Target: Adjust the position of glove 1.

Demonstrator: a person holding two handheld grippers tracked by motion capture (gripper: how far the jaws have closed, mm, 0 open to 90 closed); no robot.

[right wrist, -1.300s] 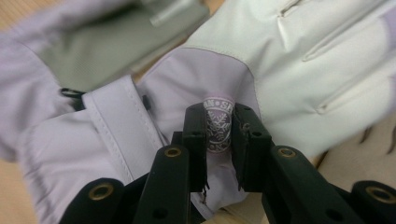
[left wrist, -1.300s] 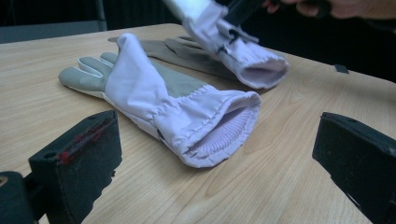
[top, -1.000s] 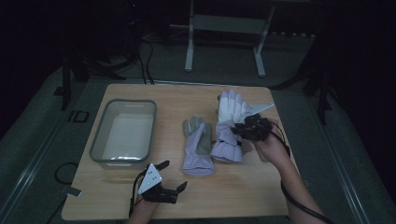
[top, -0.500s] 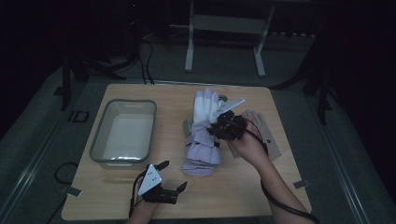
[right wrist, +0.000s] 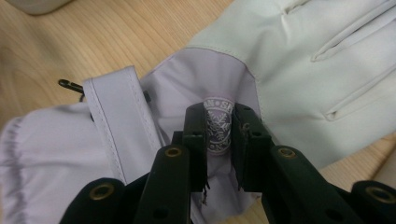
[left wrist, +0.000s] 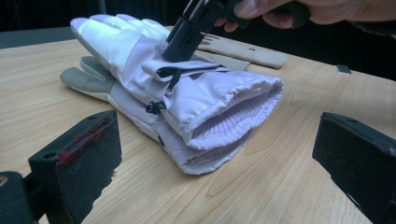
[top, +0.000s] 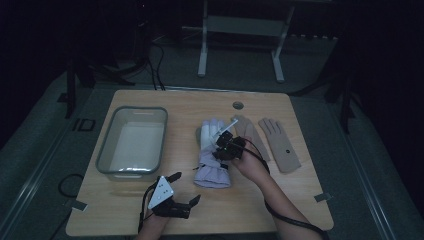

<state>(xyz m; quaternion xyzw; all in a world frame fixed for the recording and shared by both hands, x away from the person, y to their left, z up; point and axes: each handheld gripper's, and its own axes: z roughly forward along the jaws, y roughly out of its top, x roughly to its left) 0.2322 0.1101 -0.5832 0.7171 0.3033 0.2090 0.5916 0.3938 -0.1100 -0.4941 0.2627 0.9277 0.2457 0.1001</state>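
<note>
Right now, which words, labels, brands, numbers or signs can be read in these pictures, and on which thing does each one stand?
"ID": pale letters on the dark grey floor mat left of the wooden table, in the high view.
Round lilac badge on the padded lilac-and-white winter glove, between the jaws of the right claw: some letters curve round a snowflake-like emblem, half hidden and too small to read.
Small dark dot on the flat beige glove: a mark, no text.

Round badge point(right wrist: 218, 125) on lilac glove point(right wrist: 280, 60), lettering too blurred to read

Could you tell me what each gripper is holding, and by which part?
The right gripper pinches the top lilac glove at its back, by the logo patch. The left gripper holds nothing.
</note>
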